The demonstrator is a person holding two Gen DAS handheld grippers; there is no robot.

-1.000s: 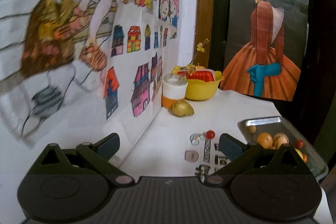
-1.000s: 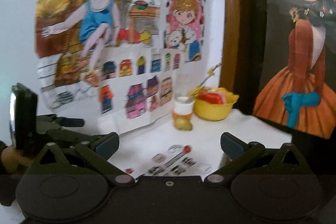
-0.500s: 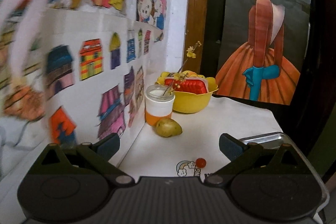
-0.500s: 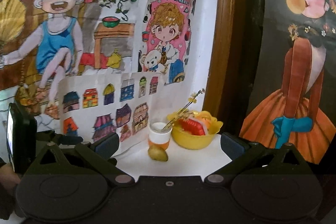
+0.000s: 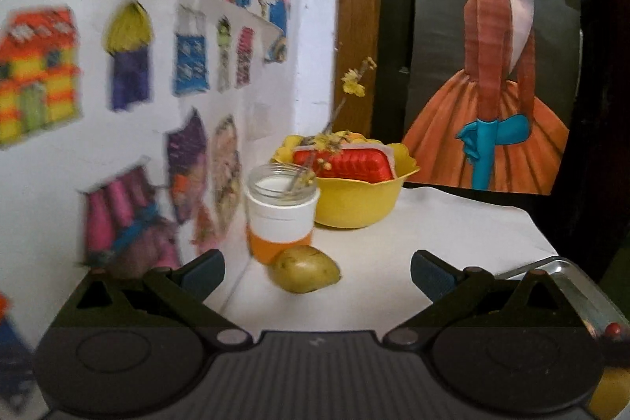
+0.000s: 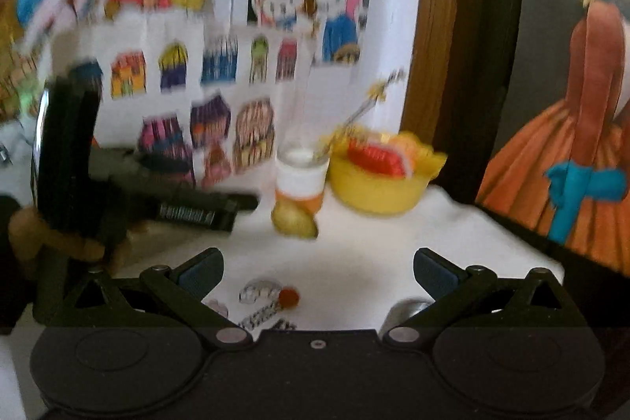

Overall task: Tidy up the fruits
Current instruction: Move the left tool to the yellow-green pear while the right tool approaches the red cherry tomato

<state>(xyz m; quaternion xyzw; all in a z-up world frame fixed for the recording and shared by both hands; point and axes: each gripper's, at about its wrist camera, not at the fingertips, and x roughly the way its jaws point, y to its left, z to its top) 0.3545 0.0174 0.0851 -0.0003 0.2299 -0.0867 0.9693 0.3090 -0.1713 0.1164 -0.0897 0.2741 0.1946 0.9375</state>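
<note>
Along the surface's (image 5: 453,223) left edge, the left tongs (image 5: 317,268) gape wide and empty, aimed at the pear (image 5: 305,268) lying against the orange-and-white jar (image 5: 281,211). Close around the pear's middle without nudging the jar. The yellow bowl (image 5: 354,199) sits in the far corner. The right tongs (image 6: 318,268) also gape empty. The metal tray (image 5: 567,272) is cropped; its contents, probably fruit, are unclear.

— What do we see along the wall?

— We see children's drawings (image 5: 130,65) of small coloured houses and cartoon figures taped up, with a wooden door frame (image 5: 356,26) beside them.

— And further right?

— We make out a poster of a figure in an orange dress (image 5: 496,97). Near us, printed stickers (image 6: 264,302) lie on the white tabletop (image 5: 453,223).
</note>
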